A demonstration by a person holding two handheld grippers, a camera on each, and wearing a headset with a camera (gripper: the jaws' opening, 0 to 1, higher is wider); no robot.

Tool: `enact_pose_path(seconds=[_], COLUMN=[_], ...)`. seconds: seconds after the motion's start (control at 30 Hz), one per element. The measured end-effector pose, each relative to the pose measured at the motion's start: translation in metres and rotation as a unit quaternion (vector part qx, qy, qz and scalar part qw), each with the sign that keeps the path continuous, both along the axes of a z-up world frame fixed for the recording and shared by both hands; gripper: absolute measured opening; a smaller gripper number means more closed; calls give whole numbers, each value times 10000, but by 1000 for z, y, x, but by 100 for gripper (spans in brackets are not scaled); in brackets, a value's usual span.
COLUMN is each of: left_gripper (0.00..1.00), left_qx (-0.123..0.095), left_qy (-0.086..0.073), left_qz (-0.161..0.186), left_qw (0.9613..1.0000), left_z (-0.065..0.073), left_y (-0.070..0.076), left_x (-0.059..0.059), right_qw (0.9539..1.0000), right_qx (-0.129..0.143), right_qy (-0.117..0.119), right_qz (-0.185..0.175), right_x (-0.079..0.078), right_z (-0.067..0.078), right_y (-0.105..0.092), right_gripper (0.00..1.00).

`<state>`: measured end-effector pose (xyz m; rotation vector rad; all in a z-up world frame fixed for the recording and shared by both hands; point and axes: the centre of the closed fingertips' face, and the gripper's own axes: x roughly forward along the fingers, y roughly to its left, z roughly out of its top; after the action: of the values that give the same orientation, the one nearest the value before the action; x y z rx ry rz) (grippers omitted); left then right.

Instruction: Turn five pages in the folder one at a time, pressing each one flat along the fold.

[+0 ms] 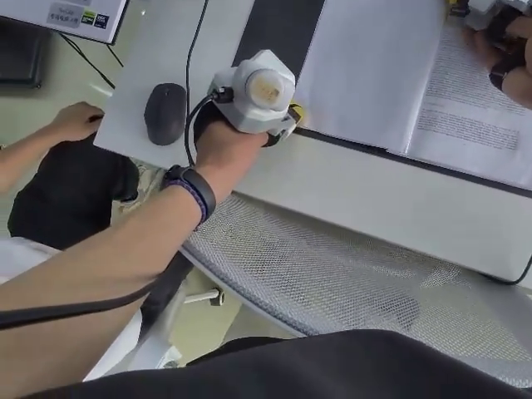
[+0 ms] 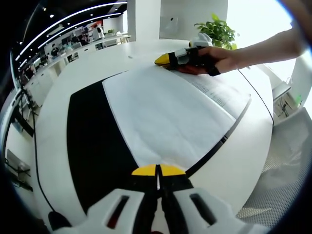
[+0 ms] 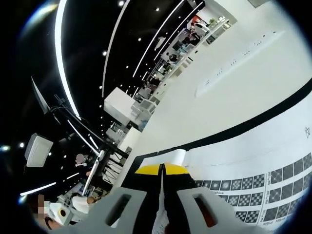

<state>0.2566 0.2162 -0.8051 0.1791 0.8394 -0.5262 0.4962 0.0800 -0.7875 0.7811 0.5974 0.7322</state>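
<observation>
Left gripper view: folder [image 2: 165, 112] open on table [image 2: 253, 156] | left gripper [image 2: 158, 170] jaws together at page's near edge | right gripper [image 3: 161, 169] jaws together on far page | open table room around folder

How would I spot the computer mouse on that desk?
Find the white desk in the head view, then its near left corner. The mouse lies there, left of the black mat: a dark oval lump, unlike the flat papers nearby.
</observation>
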Motion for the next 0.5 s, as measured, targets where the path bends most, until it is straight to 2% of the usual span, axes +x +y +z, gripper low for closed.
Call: enact_pose_path(seconds=[0.2,0.5], left_gripper=[0,0], left_qx=[-33,-54], left_qy=[-12,-12], left_qz=[-2,-1], left_qw=[10000,10000], left_z=[-4,-3], left_y=[1,1], left_x=[4,4], right_qw=[9994,9997], right_qx=[69,-30], right_qy=[84,1], right_qz=[-325,-259], right_x=[18,26], right_z=[-1,-10], right_y=[-2,-2], right_gripper=[0,0])
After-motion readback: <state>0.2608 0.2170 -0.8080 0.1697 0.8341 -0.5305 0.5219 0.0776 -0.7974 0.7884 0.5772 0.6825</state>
